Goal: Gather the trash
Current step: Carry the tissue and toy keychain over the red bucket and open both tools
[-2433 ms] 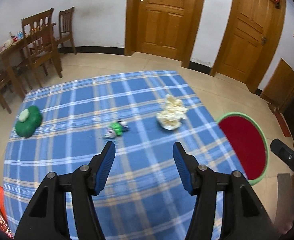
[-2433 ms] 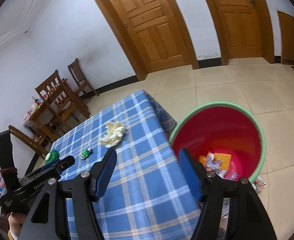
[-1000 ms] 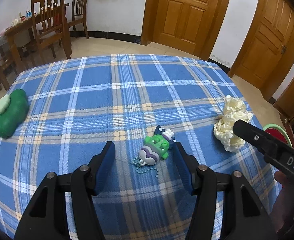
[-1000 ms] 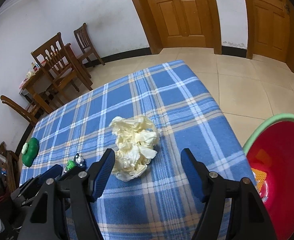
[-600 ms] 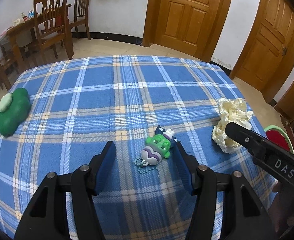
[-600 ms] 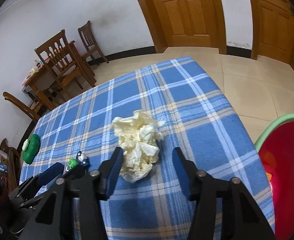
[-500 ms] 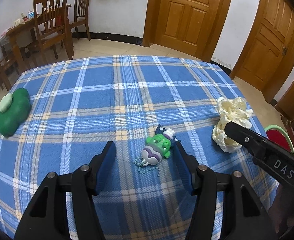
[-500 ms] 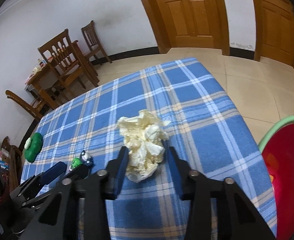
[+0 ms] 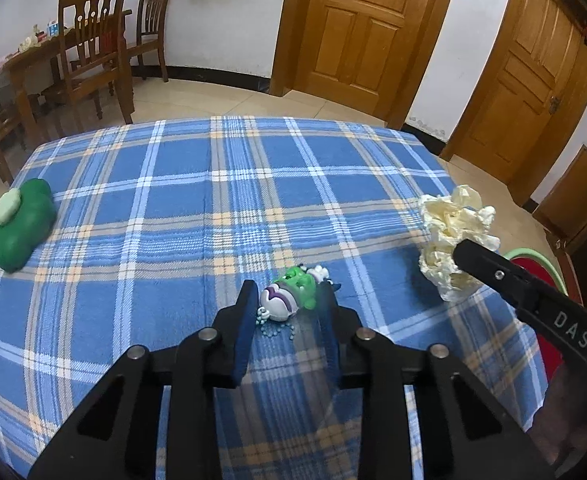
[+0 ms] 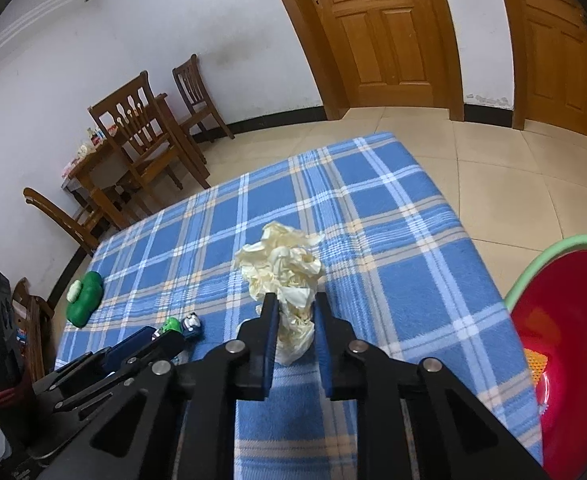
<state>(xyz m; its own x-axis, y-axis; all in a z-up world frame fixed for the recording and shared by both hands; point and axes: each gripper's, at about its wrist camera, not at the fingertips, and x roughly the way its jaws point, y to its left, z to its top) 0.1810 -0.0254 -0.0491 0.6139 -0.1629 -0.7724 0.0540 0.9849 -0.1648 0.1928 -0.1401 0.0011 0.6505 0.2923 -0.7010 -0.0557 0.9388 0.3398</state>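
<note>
A crumpled cream paper wad [image 10: 281,268] lies on the blue plaid tablecloth [image 10: 373,208]. My right gripper [image 10: 295,312] is shut on the wad's near end. The wad also shows in the left wrist view [image 9: 451,236], with the right gripper's finger across it. My left gripper [image 9: 289,304] is shut on a small green and purple toy with a bead chain [image 9: 287,298]. A red bin with a green rim [image 10: 565,344] stands on the floor beside the table's right edge.
A green plush toy [image 9: 17,228] lies at the table's left side. A wooden table and chairs [image 9: 81,56] stand by the far wall. Two wooden doors [image 9: 357,28] are behind the table. Tiled floor surrounds the table.
Both grippers have closed. The right one closed on the paper wad, the left one on the small toy. Both were open half a second ago.
</note>
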